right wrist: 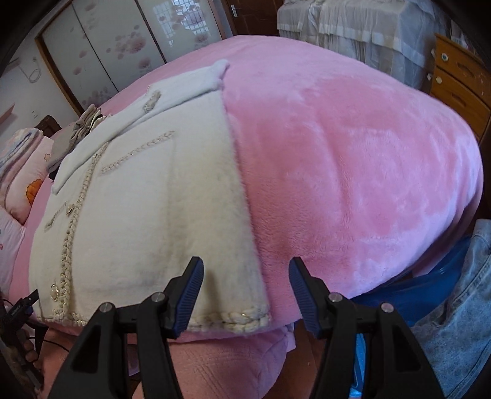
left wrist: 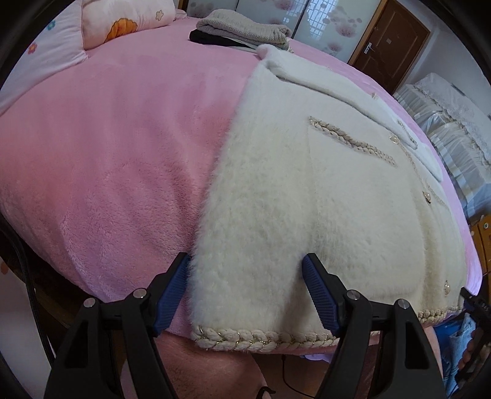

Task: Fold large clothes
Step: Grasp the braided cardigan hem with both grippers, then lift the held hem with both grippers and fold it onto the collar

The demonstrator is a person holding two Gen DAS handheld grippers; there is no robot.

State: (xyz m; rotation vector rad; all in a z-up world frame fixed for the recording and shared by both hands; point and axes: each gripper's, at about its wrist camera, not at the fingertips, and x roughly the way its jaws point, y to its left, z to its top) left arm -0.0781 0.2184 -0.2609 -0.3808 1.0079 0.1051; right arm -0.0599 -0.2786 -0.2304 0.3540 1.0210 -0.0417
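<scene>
Left wrist view: our left claw gapes wide astride the coat hem corner on the bed, unpinched. Our right claw straddles the opposite corner, likewise parted, gripping nothing.

One cream fuzzy coat on my bed. Two folded garments stacked beyond it: one grey knit, one black. One floral pillow. Two claws, mine.
</scene>
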